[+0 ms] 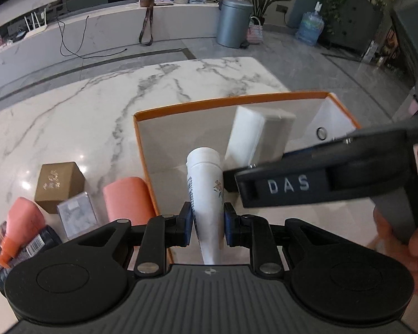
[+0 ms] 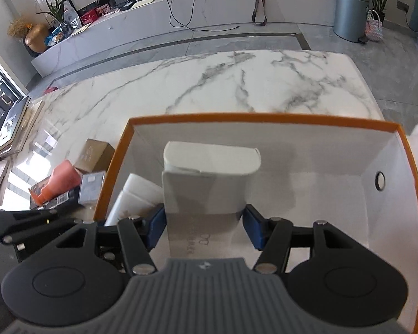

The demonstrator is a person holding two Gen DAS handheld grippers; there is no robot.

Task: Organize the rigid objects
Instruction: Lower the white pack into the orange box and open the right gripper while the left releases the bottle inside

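White tube (image 1: 206, 194), clamped in left gripper (image 1: 208, 224), points away; right gripper (image 2: 203, 226) grips carton (image 2: 206, 183).

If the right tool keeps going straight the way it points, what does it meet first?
Probably the white floor of the orange-rimmed box. The right tool grips a white carton aimed steeply down into it; the carton's end would likely touch first, though depth is unclear.

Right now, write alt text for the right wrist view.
The right gripper holds a white carton between its jaws over an open orange-edged box on a marble table. Small boxes and a pink tube lie left of it.
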